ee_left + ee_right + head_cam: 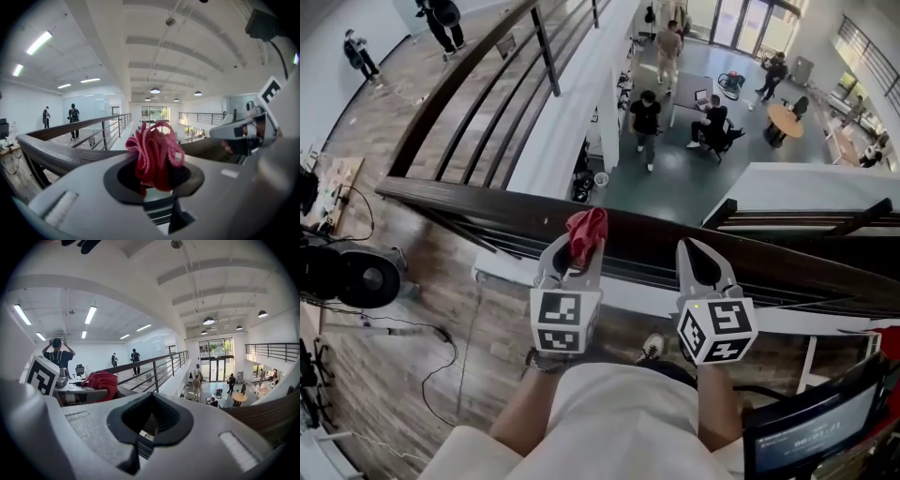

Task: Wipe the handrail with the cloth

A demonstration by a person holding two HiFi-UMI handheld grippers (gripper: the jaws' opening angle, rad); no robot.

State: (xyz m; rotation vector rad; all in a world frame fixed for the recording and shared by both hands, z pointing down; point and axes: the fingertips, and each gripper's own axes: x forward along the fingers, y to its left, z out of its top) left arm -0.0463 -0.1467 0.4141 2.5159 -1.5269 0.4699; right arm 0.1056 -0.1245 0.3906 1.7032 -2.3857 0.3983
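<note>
A crumpled red cloth point(587, 230) is being squeezed by the left gripper point(581, 246) at the dark wooden handrail point(487, 202). The right gripper point(694, 251) is being pointed at the handrail too, jaws together, empty.

Bright daylit atrium, ceiling strip lights, fisheye edges, dark vignette corners

The left gripper point(575, 247) and right gripper point(692, 251) are finished in pale grey, with jaws lined in black padding point(151, 420). One white cube point(565, 322) printed with black square markers is fitted to the left, a second cube point(717, 330) to the right. A cream short-sleeved top point(623, 422) and a light shoe point(652, 348) are worn.
</note>
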